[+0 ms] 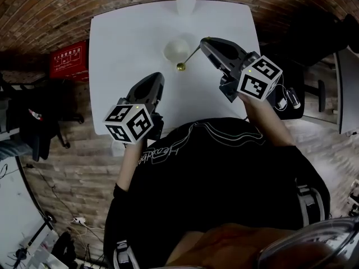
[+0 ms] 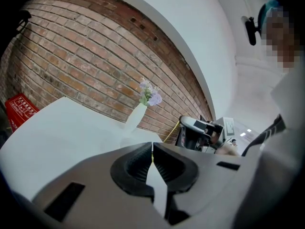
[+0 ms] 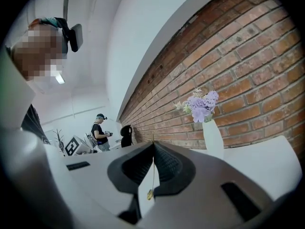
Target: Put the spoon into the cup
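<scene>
A white cup [image 1: 176, 49] stands on the white table [image 1: 123, 43], beyond its middle. My right gripper [image 1: 207, 41] is shut on the handle end of a thin gold spoon [image 1: 189, 58]. The spoon slants down and left, and its bowl lies just to the near side of the cup. In the right gripper view the spoon [image 3: 151, 185] hangs between the closed jaws of the right gripper [image 3: 153, 145], bowl lowest. My left gripper [image 1: 156, 79] is over the table's near left part, short of the cup. Its jaws meet with nothing in them in the left gripper view [image 2: 152, 146].
A white vase [image 1: 186, 0] with purple flowers [image 3: 201, 104] stands at the table's far edge against a brick wall. A red box [image 1: 68, 59] lies on the floor to the left. A dark chair [image 1: 33, 122] stands further left. A person [image 3: 100, 132] stands far off.
</scene>
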`<control>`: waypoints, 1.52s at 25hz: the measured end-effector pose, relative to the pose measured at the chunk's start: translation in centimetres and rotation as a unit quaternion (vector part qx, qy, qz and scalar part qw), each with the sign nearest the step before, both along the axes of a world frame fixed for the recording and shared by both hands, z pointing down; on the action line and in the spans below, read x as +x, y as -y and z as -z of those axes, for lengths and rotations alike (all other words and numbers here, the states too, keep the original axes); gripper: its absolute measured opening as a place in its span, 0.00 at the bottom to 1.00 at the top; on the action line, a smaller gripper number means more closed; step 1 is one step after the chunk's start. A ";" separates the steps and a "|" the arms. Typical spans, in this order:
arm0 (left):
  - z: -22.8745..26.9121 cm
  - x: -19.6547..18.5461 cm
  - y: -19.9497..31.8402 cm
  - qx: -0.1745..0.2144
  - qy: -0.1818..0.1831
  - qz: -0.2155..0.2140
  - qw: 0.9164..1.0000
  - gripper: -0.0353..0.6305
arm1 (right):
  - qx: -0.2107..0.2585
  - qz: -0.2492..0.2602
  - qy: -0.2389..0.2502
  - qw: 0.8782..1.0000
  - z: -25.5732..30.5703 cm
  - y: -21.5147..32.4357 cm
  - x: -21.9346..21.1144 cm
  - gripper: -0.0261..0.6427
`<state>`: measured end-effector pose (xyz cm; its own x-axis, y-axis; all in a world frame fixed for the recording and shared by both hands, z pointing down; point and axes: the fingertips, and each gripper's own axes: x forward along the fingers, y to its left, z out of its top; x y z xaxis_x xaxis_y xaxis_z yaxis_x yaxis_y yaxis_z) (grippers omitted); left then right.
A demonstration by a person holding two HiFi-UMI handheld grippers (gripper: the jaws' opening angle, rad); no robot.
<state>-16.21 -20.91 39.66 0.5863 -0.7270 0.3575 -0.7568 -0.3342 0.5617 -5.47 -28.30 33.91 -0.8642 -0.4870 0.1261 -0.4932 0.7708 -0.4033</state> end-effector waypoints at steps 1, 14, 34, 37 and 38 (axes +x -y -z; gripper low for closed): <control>-0.2 -0.2 0.5 -0.004 0.000 0.000 1.000 0.07 | -0.003 0.000 -0.002 1.000 -0.3 0.7 -0.3 0.04; -3.4 -1.3 3.2 -0.040 0.001 0.005 0.999 0.07 | -0.030 -0.003 -0.019 0.999 -4.5 5.5 -1.8 0.04; -8.1 -1.9 4.4 -0.082 0.007 0.026 0.996 0.07 | -0.048 0.039 -0.065 0.996 -11.3 6.7 -3.3 0.04; -8.5 -1.9 4.5 -0.086 0.007 0.028 0.996 0.07 | -0.055 0.045 -0.063 0.996 -12.0 6.7 -3.4 0.04; -8.7 -1.9 4.5 -0.089 0.007 0.029 0.996 0.07 | -0.058 0.047 -0.062 0.995 -12.2 6.6 -3.5 0.04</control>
<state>-18.14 -25.40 48.36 0.5394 -0.6845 0.4905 -0.7798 -0.1862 0.5977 -8.97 -34.94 46.11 -0.8796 -0.3814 0.2844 -0.4727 0.7676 -0.4327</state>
